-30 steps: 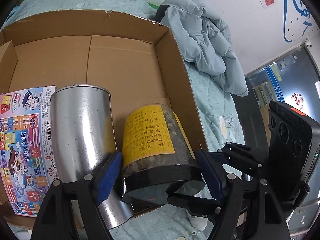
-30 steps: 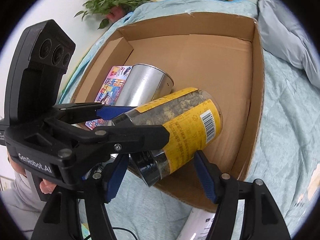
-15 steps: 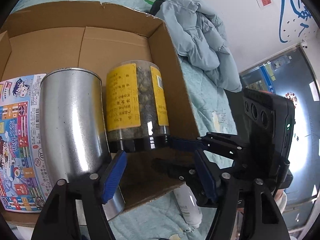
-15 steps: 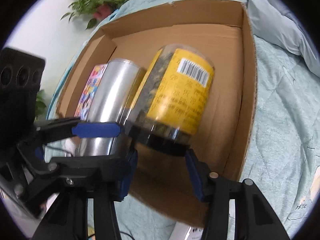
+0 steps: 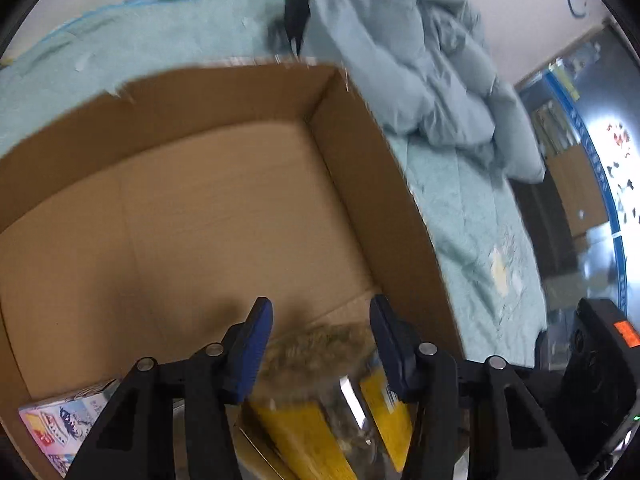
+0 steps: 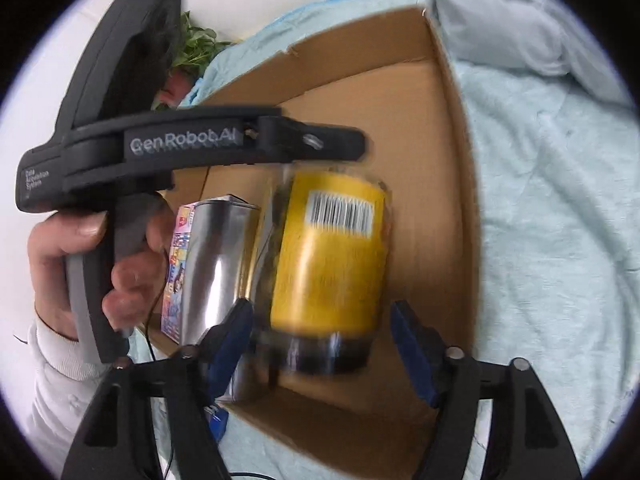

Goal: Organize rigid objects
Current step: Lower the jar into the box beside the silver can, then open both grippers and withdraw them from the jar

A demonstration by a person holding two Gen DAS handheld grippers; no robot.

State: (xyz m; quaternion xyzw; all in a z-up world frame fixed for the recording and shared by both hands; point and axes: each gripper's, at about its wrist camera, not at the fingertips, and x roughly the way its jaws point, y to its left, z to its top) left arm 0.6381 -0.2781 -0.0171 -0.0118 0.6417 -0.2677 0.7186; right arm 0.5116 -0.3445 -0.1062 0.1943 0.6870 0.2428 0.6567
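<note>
Packing step: the yellow-label jar [image 6: 328, 268] is already inside the cardboard box [image 6: 460, 184], lying along the box floor next to the steel tumbler [image 6: 212, 264], which in turn sits beside a colourful game box [image 6: 178, 264] toward the box's left wall. The jar's long axis runs from the box's near edge toward its far wall, black lid end at the near edge, base pointing at the far wall, barcode up. The tumbler lies roughly parallel. The right gripper [image 6: 324, 344] straddles the jar's lid end, jaws apart and opening, pads clear of the jar, so that looks like a release. The left gripper [image 5: 320, 340] comes in over the jar's far end, jaws closing with the jar's base between them; motion blur, so I can't confirm pad contact and read it as not yet clamped. A hand [image 6: 84, 264] on the left tool's grip shows in the right view. My read: the jar is placed and being nudged or squared against the tumbler. Next move needs both tools pulled clear of the box without rolling the jar, then on to whatever rigid item is still outside the box. The right half of the box floor is still free.
</note>
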